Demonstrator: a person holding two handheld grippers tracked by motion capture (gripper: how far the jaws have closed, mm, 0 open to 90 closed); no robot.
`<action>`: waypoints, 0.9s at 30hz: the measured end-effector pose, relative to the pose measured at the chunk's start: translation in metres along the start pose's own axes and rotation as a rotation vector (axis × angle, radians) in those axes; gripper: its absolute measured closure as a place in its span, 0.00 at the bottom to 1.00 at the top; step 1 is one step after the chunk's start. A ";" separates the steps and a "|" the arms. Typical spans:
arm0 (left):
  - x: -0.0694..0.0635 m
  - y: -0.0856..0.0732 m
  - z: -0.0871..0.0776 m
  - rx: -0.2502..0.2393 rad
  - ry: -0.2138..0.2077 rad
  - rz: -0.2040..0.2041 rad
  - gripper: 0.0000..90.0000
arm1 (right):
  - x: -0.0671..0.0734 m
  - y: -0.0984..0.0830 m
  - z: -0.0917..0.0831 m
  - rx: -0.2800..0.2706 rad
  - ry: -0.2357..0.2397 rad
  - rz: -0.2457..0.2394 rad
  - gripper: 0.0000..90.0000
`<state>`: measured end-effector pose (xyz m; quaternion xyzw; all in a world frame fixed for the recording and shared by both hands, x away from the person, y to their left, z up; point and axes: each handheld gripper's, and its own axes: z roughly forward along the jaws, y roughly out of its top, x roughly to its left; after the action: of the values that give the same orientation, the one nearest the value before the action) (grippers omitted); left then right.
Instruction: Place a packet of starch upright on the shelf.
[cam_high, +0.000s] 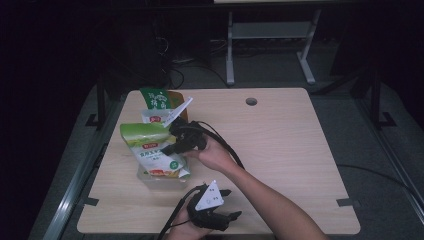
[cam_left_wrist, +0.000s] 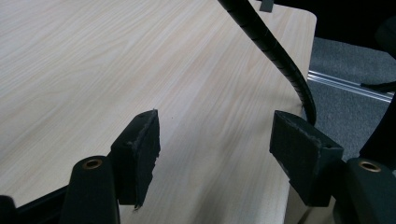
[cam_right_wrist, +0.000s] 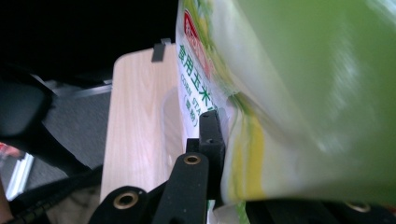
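Left gripper (cam_high: 231, 216): at the table's near edge, jaws spread wide with nothing between them, lying low over bare wood; its grey plate faces up.
Left hand (cam_high: 182, 231): at the near edge, wrapped round the gripper's body.
Right forearm (cam_high: 265, 200): reaches from near right diagonally toward far left.
Right hand (cam_high: 215, 155): left of the table's centre, behind its gripper.
Right gripper (cam_high: 167, 150): jaws clamped on the side of the green pouch, pointing left.
Green pouch (cam_high: 150, 145): upright on the left, standing in the clear container (cam_high: 160, 179).
Second pouch (cam_high: 159, 104): just beyond, farther left.
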<state>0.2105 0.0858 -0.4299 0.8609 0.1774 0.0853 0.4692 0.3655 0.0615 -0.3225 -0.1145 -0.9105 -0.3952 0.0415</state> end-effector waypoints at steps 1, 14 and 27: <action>0.000 0.000 0.000 -0.004 0.000 0.001 0.36 | 0.000 0.000 0.000 0.016 0.000 -0.008 0.96; 0.000 0.001 -0.001 -0.007 0.002 0.012 0.36 | 0.003 0.001 0.000 0.025 0.031 0.051 1.00; -0.001 0.001 0.000 -0.010 -0.001 0.005 0.36 | 0.000 -0.003 0.003 0.020 0.063 0.088 1.00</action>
<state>0.2095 0.0846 -0.4292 0.8591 0.1746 0.0871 0.4732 0.3653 0.0617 -0.3262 -0.1415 -0.9067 -0.3873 0.0887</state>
